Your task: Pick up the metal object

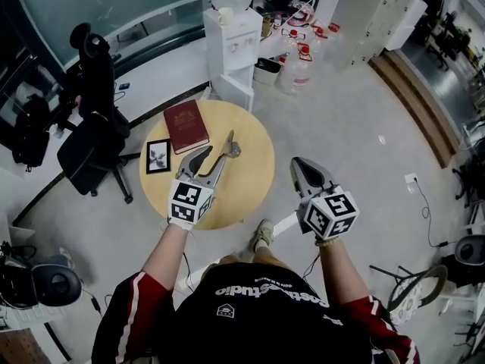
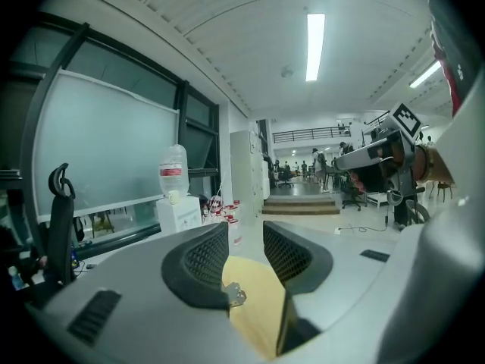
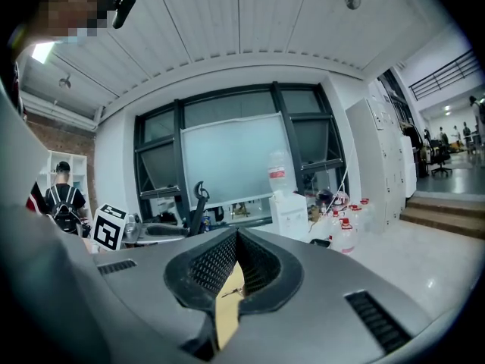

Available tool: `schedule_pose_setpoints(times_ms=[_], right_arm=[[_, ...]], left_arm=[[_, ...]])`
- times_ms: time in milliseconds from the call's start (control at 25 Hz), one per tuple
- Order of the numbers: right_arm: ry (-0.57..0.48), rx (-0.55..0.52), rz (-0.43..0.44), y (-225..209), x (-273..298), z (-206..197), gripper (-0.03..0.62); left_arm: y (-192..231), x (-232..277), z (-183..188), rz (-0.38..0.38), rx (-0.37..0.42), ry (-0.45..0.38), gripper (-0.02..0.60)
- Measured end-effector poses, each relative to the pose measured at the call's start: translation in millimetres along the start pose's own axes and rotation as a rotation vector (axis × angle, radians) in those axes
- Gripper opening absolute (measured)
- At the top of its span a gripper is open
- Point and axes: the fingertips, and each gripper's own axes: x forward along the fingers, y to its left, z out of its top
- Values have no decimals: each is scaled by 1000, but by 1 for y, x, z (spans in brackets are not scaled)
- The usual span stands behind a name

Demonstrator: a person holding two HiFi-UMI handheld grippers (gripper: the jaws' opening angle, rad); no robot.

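Left tool (image 1: 213, 158) stood wide and empty just before the slim flat metal object (image 1: 231, 144); right tool (image 1: 302, 166) was closed, empty.
Object looked light, stiff and slippery; a pinch across its narrow shaft seemed safest.

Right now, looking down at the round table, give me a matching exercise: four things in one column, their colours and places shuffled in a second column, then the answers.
Things:
1. book
2. picture frame
3. metal object
4. water dispenser

Descriptions:
A. white, on the floor beyond the table
B. silver, near the table's middle
C. dark red, on the table's far side
D. black border, at the table's left edge

Pairs: 1-C, 2-D, 3-B, 4-A
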Motion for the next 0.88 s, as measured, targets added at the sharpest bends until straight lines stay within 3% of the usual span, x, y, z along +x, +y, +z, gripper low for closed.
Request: schedule_pose_setpoints(times_ms=[480,880], right_arm=[[25,48,-5,-44,34,-20,26],[51,62,11,-73,55,-37,26]], left_arm=[[1,66,-60,47,31,92,146],[-7,115,-108,24,56,187,153]])
